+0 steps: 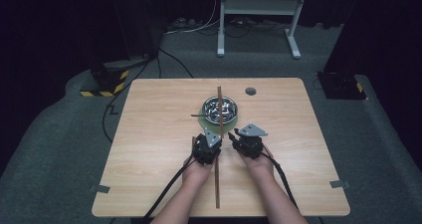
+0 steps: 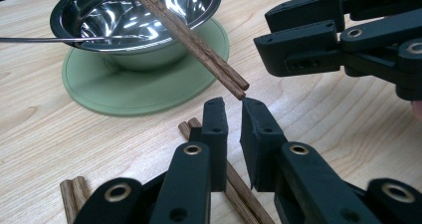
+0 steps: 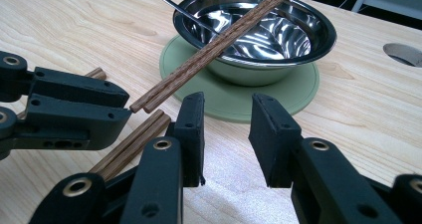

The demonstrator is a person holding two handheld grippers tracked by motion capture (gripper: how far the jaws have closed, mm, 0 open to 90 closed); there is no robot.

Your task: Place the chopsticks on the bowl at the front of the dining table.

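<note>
A steel bowl (image 1: pixel 219 109) stands on a round green mat (image 2: pixel 144 92) in the middle of the table. A pair of brown chopsticks (image 2: pixel 199 47) lies across the bowl's rim, its near end hanging just past the tips of my left gripper (image 2: pixel 234 104). That gripper's jaws are shut to a narrow slit with nothing visible between the pads. A second chopstick pair (image 3: pixel 132 144) lies flat on the table under both grippers. My right gripper (image 3: pixel 226 102) stands open and empty, aimed at the mat, close to the right of the left gripper (image 1: pixel 214 133).
A metal spoon (image 2: pixel 45 39) rests in the bowl with its handle sticking out to the left. More chopstick ends (image 2: pixel 74 191) lie on the table left of my left gripper. A round hole (image 1: pixel 250 91) sits near the table's far edge.
</note>
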